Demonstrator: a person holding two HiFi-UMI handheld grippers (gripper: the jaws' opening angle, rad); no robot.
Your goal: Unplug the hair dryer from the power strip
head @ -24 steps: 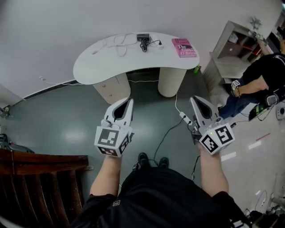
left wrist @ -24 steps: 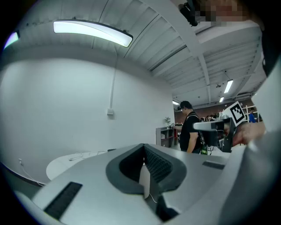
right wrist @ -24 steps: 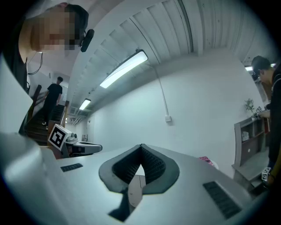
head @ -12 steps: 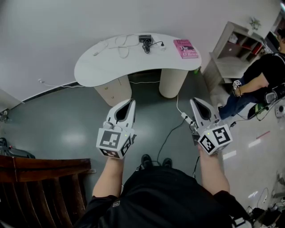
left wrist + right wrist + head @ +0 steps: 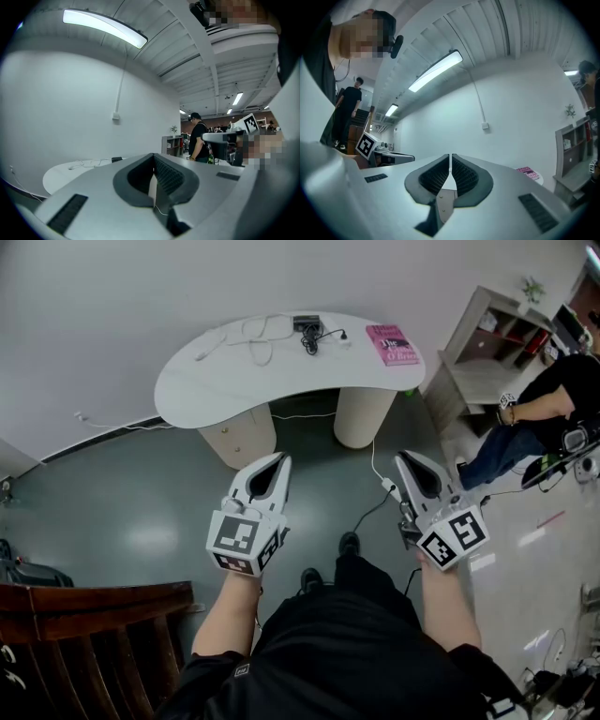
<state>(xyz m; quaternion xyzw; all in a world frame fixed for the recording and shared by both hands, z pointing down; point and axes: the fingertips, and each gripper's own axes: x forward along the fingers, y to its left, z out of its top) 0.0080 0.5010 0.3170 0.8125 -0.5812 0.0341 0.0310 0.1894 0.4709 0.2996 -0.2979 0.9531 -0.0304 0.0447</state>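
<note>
Two empty pairs of clenched jaws, left gripper (image 5: 279,461) and right gripper (image 5: 403,458); pink book (image 5: 392,343) and cables (image 5: 246,333) on white table (image 5: 211,385)

No word, number or brand can be read anywhere. The flat pink book (image 5: 393,343) lying on the white kidney-shaped table (image 5: 206,381) carries dark lettering across its cover, too small to make out. The white cube (image 5: 241,540) on the left gripper (image 5: 283,459) and its twin (image 5: 454,534) on the right gripper (image 5: 397,457) each bear black-and-white square marker patterns, which hold no letters or digits.
</note>
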